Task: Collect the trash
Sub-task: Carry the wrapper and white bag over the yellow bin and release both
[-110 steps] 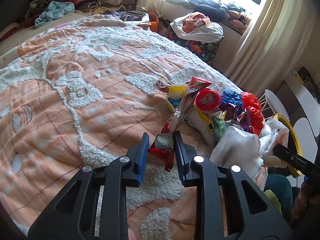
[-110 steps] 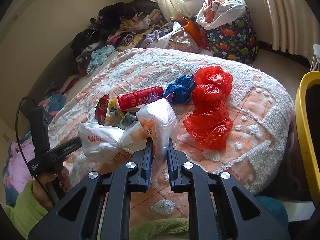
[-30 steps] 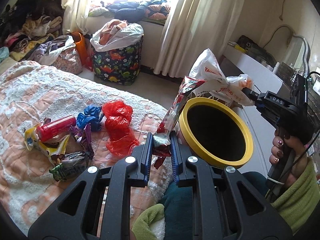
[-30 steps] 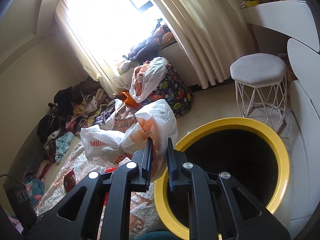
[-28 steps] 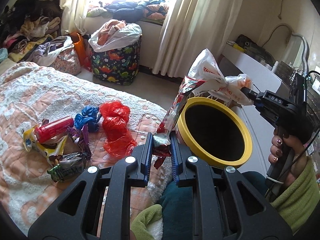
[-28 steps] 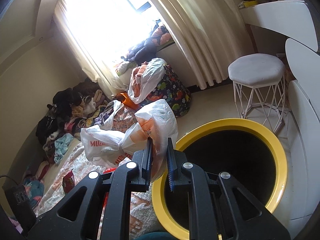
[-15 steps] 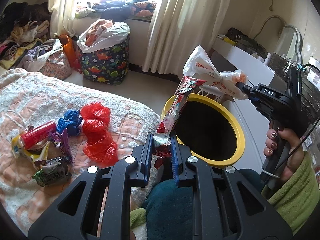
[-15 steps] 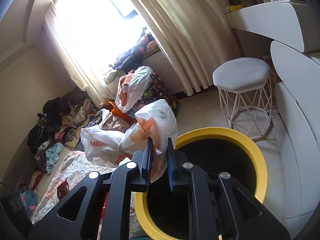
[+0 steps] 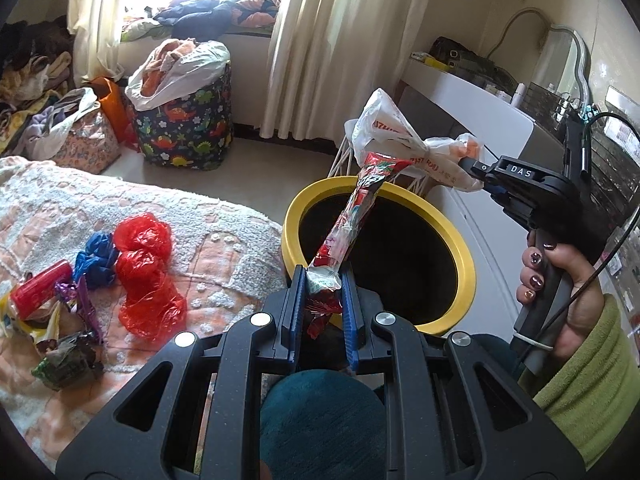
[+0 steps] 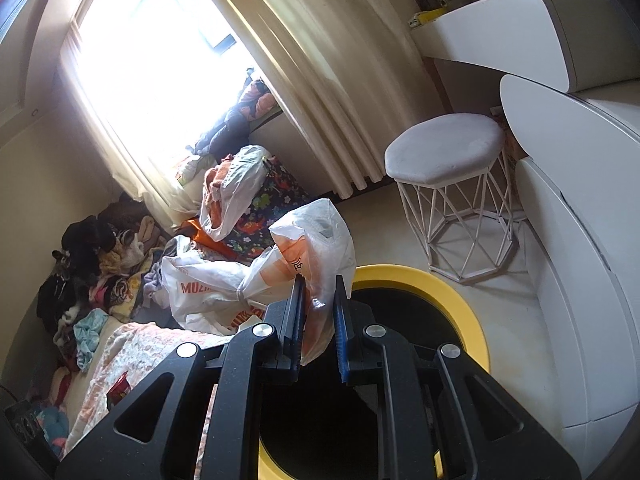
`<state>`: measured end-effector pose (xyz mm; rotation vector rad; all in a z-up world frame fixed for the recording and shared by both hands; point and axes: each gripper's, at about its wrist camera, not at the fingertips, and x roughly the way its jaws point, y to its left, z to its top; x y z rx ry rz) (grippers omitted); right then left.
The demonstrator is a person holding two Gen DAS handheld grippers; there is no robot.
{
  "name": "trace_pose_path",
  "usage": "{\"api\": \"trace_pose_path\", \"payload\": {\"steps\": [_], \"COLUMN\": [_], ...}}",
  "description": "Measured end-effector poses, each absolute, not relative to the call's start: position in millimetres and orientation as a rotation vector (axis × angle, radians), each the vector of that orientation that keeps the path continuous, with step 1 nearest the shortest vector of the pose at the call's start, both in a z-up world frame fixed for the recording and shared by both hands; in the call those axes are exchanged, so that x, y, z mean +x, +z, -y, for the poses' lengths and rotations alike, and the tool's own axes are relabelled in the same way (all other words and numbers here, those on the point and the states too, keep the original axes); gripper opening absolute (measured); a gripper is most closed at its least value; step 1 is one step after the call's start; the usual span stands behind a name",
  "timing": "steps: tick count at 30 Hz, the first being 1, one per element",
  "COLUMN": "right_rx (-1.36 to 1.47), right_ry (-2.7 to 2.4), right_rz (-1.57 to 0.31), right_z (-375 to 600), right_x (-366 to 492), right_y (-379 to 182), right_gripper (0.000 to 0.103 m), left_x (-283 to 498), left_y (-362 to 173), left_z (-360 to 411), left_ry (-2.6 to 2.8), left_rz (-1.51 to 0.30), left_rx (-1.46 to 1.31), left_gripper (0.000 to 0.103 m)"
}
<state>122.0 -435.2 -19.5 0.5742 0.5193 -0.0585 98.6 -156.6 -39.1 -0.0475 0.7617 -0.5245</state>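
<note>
Yellow-rimmed black bin (image 9: 466, 256), red wrapper (image 9: 352, 216), white-orange bag (image 10: 256, 280).

Daylit, window (image 10: 160, 76) blown out, fisheye edges warped.

I take the bin (image 9: 466, 264) as my landmark. The bed (image 9: 224, 220) lies just left of it, with loose trash (image 9: 132, 268) on the bed, well apart from the bin. The stool (image 10: 444, 152) stands behind the bin, the laundry basket (image 9: 188, 120) farther back left. Wrapper (image 9: 352, 216) and knotted bag (image 10: 248, 280) hang over the bin's mouth.
</note>
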Motion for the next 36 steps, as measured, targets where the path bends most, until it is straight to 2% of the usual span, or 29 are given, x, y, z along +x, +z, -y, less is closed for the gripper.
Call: {"api": "trace_pose_path", "payload": {"steps": [14,36], "right_rx": [0.551,0.524], "right_ry": [-0.162,-0.197], "right_rz": [-0.56,-0.611], "right_z": [447.7,449.0], "right_x": [121.6,128.7], "right_y": [-31.8,-43.3], "right_gripper": [0.013,0.013], "left_x": [112.7,132.7], "left_y": [-53.0,-97.6], "left_z": [193.7,233.0], "left_ry": [-0.571,-0.623], "left_rz": [-0.796,-0.946], "left_rx": [-0.003,0.057], "left_gripper": [0.012,0.012]}}
